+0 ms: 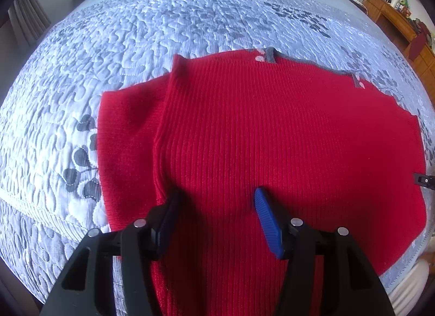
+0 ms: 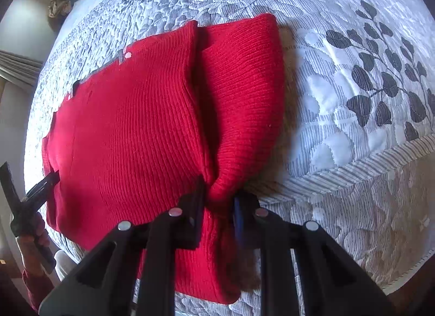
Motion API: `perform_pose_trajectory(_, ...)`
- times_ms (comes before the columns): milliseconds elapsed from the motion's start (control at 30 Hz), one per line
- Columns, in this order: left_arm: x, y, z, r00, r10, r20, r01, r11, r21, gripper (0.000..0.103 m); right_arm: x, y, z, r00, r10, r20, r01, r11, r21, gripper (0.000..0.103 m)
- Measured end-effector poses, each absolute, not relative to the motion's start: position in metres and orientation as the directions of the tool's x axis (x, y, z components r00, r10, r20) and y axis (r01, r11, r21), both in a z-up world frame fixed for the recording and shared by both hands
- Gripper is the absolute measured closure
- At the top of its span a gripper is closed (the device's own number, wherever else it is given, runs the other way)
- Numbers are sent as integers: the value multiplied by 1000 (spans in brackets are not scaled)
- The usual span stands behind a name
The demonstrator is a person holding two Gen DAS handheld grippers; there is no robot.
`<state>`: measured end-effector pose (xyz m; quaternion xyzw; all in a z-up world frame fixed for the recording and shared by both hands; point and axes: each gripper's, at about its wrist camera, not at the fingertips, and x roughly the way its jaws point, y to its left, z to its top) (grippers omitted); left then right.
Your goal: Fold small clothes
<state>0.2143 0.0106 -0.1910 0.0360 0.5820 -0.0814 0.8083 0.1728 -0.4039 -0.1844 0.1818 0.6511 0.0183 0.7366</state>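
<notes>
Left wrist view looks down on a red ribbed sweater [image 1: 272,139] spread flat on a grey-and-white quilted bedspread [image 1: 136,30]; the left gripper [image 1: 214,199] hovers over the knit with its jaws apart and easing wider, nothing pinched between them; right wrist view shows the right gripper [image 2: 220,196] clamped on a bunched fold at the sweater's near edge, beside a folded-over sleeve [image 2: 244,84]; a wooden dresser [image 1: 402,25] stands beyond the bed.
</notes>
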Motion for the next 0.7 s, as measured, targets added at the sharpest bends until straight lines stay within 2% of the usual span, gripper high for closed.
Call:
perform_pose_trajectory(300, 230, 12, -185, 203, -107, -973, 201, 977, -66, 46, 185, -382, -148, 138, 175, -975, 228, 952, 203, 89)
perform_pose_trajectory(400, 231, 25, -161, 225, -193, -955, 176, 972, -155, 46, 191, -366, -120, 168, 161, -973, 202, 960, 194, 89)
perform_pose_trajectory(533, 225, 42, -135, 278, -232, -932, 188, 965, -184, 45, 203, -318, -82, 211, 193, -958, 95, 972, 216, 89)
perform_pose_trajectory(700, 222, 72, -121, 302, -296, -906, 141, 954, -265, 46, 223, -232, -64, 218, 239, -946, -54, 971, 232, 89)
